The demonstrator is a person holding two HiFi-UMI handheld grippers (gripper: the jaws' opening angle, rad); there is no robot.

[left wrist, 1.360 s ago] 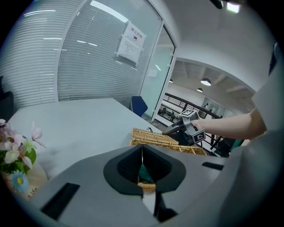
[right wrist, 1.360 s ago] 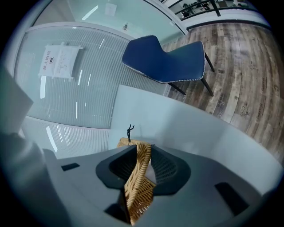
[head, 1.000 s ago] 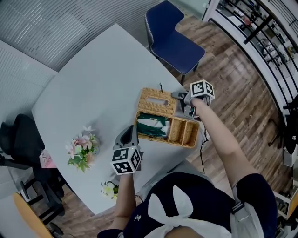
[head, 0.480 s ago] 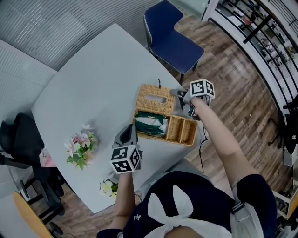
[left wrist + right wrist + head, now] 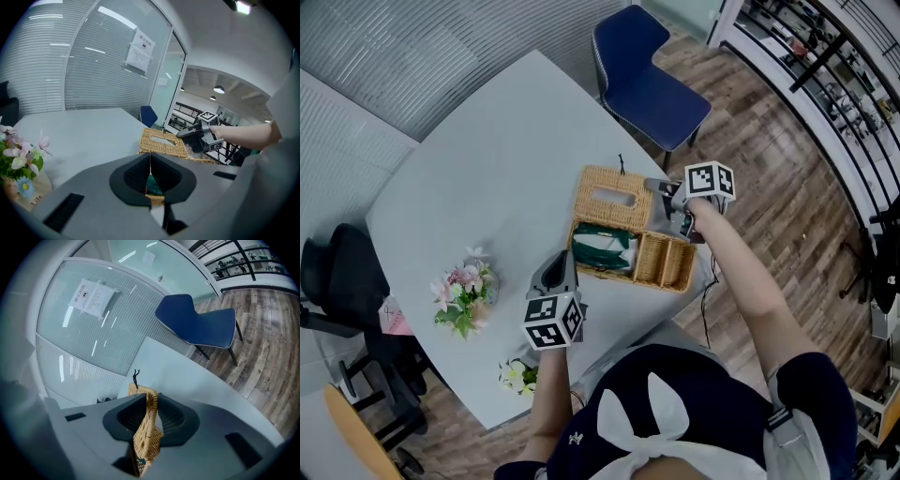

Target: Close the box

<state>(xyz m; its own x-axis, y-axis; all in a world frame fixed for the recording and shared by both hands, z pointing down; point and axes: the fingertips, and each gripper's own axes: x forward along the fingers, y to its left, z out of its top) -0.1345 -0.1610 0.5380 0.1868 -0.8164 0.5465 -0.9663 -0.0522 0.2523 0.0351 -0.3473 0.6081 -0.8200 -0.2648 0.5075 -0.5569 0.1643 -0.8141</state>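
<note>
Halfway up, the wicker lid (image 5: 602, 212) sits clamped in my right claw (image 5: 659, 190), jaws just tightening; left claw (image 5: 555, 269) together, empty. Next I fold it over the box (image 5: 664, 263).

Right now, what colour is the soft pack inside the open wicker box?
Dark green with paler patches; the head view shows the soft pack best.

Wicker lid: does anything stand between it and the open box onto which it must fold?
Nothing visible does. The right gripper, whose jaws have just been closing, pinches the lid by its edge; the green pack lies inside the box, apparently below its rim.
</note>
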